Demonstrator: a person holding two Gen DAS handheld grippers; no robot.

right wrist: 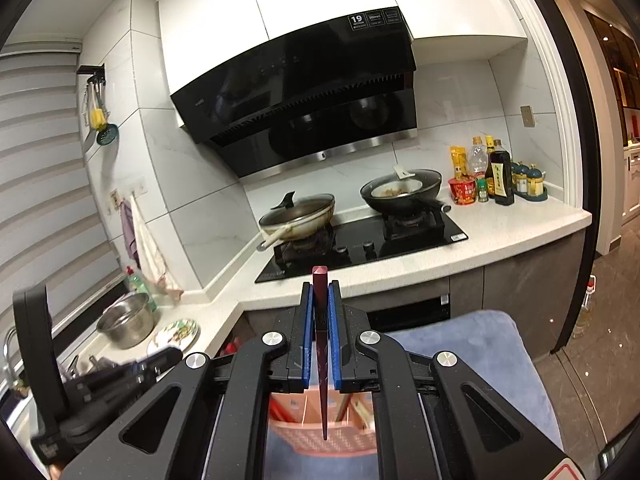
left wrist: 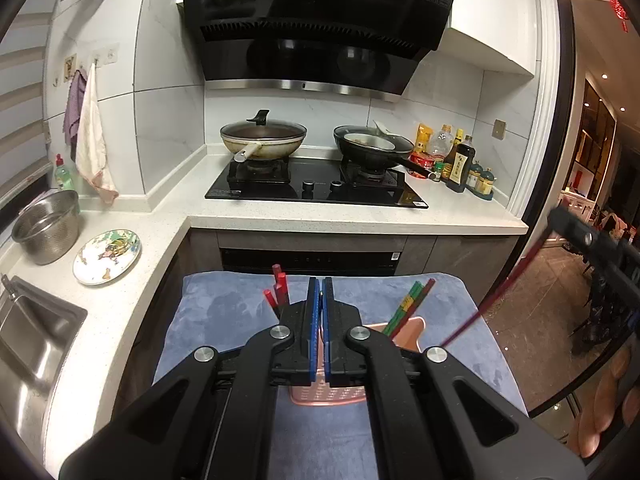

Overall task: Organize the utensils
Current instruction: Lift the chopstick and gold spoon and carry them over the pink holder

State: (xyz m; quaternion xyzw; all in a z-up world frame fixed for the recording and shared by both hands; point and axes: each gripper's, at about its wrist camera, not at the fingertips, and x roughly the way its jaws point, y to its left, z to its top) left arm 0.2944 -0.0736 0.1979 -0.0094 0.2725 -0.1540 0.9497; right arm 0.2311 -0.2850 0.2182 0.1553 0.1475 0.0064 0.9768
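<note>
My left gripper [left wrist: 321, 283] is shut with nothing between its blue pads. It hovers over a pink slotted basket [left wrist: 414, 330] on a blue cloth [left wrist: 224, 312]. Red chopsticks [left wrist: 280, 288] stand in the basket's left part, and green and red ones [left wrist: 412, 304] lean in its right part. My right gripper [right wrist: 320, 286] is shut on one dark red chopstick [right wrist: 320, 276], whose point hangs down over the basket [right wrist: 316, 440]. From the left wrist view, the right gripper [left wrist: 560, 218] shows at the right edge, with its chopstick [left wrist: 480, 312] blurred. The left gripper [right wrist: 176, 354] appears low on the left.
Beyond the cloth runs a white counter [left wrist: 360, 216] with a black hob [left wrist: 316, 190], a lidded wok [left wrist: 262, 140] and a black pan [left wrist: 374, 146]. Sauce bottles [left wrist: 460, 160] stand at its right end. On the left are a plate [left wrist: 107, 257], a steel pot [left wrist: 48, 226] and a sink [left wrist: 36, 336].
</note>
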